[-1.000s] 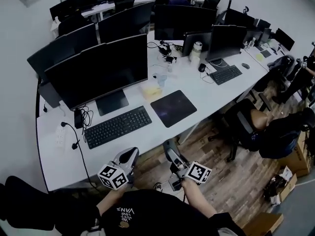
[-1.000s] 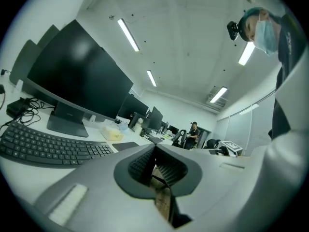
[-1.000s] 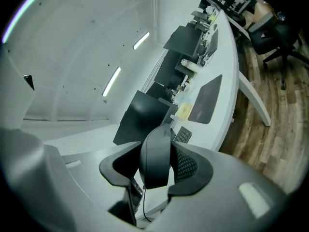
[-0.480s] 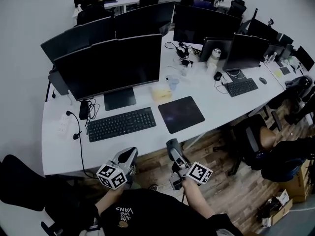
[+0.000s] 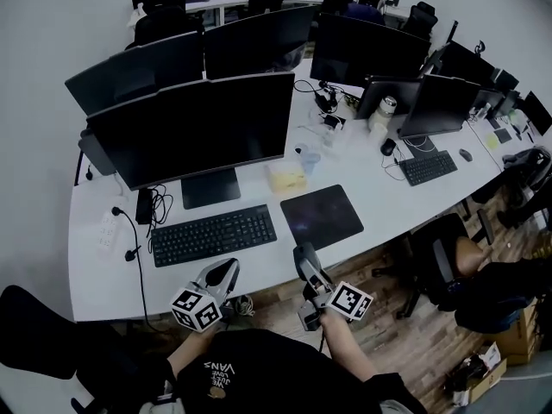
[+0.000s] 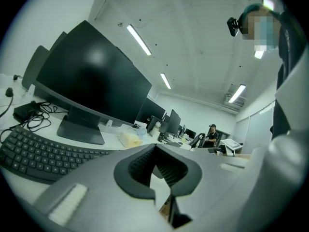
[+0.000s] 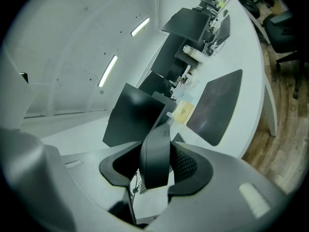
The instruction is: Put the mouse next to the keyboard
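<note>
A dark mouse [image 7: 155,156] stands on edge between the jaws of my right gripper [image 7: 155,141], which is shut on it. In the head view this right gripper [image 5: 302,257] hovers just off the near edge of the white desk [image 5: 259,261], below the dark mouse pad [image 5: 322,216]. The black keyboard [image 5: 213,235] lies left of the pad, in front of a big monitor [image 5: 194,128]. My left gripper [image 5: 230,269] hangs below the keyboard's right end, shut and empty. In the left gripper view the keyboard [image 6: 34,153] shows low at the left.
A power strip [image 5: 108,228] and cables lie left of the keyboard. A yellow packet [image 5: 287,179] and a cup [image 5: 310,159] sit behind the pad. Further right are another keyboard [image 5: 429,167], more monitors and a black chair [image 5: 431,257] on the wood floor.
The head view has swung, so the desk now sits squarer and slightly lower in the picture. Both grippers keep the same pose near my body, the mouse still gripped.
</note>
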`<state>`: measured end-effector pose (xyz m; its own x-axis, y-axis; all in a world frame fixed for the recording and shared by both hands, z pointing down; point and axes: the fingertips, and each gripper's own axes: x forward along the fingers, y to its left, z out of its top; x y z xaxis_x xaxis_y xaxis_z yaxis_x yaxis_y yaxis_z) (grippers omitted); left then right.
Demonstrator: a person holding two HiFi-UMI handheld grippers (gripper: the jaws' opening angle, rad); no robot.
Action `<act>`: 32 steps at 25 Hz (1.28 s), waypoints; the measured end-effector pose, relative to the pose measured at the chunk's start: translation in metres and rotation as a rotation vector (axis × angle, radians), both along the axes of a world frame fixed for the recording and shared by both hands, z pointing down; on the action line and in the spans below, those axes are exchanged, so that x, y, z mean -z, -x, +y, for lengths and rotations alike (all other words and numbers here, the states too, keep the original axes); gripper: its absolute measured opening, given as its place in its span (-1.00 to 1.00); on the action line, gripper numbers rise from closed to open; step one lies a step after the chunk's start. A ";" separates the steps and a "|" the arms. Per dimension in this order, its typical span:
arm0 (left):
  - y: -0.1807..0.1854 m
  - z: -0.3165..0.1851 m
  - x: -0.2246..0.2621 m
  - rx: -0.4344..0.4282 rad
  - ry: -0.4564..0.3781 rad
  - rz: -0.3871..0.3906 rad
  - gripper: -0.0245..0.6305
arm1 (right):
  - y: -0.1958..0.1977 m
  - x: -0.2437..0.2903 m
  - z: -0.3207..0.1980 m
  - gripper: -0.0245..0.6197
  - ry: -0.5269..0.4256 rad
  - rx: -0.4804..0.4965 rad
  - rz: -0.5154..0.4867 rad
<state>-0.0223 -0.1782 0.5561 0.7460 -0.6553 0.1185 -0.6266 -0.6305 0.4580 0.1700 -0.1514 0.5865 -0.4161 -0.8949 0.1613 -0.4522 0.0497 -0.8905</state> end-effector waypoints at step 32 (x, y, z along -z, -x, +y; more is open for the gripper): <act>-0.002 -0.108 -0.040 0.029 0.052 -0.044 -0.92 | -0.016 -0.097 -0.181 -0.36 0.205 0.125 0.210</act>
<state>-0.0204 -0.2861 0.5958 0.7203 -0.6686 0.1847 -0.6643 -0.5882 0.4612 0.1856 -0.3328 0.6839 -0.4591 -0.7788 0.4273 -0.6289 -0.0548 -0.7755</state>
